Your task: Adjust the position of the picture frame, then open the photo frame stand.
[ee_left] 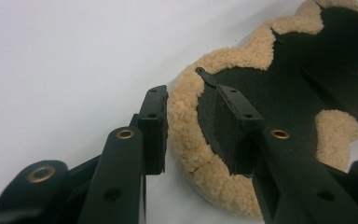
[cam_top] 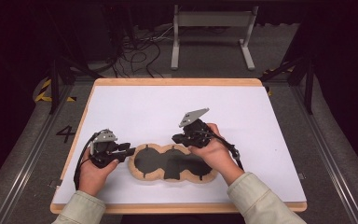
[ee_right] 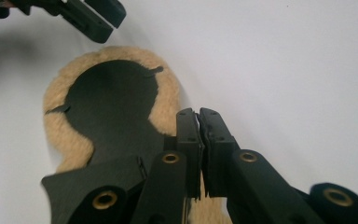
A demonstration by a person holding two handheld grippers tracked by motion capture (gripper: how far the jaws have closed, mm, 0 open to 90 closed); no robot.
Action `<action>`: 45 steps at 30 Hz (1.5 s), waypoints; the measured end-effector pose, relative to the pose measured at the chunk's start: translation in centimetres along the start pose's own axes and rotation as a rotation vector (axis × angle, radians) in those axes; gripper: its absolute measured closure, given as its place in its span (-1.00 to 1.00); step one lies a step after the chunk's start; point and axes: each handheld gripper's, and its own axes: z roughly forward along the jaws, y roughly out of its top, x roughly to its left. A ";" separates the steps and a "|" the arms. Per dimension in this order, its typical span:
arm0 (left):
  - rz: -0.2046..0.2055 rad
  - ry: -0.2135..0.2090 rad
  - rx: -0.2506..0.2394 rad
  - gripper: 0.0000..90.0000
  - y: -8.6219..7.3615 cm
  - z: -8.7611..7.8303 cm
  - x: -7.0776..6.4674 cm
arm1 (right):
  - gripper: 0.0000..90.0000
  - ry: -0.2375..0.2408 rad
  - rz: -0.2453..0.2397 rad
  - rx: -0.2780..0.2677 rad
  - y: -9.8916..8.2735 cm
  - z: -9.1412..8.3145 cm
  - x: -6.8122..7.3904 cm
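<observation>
1. Tabletop: white sheet on a wooden board, spread beneath both claws.
2. Fleece-edged black pad: flat between the 2 claws, its left end at the left claw's tips. Probably light, soft and floppy; best pinched at the fleece rim.
3. Left claw: released, jaws astride that rim, pads not pressing.
4. Right claw: clenched on nothing, above the pad's upper edge.
</observation>
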 end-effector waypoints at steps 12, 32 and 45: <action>-0.006 -0.006 -0.013 0.44 -0.4 -0.4 -0.2 | 0.94 0.013 0.032 -0.077 -3.2 -3.7 2.7; -0.004 -0.028 -0.063 0.20 -0.3 -0.2 0.1 | 0.93 0.074 -0.012 0.020 -5.4 -4.0 5.5; -0.017 -0.019 -0.090 0.08 -0.5 0.0 0.4 | 0.96 0.123 -0.014 0.118 -7.1 -1.7 6.4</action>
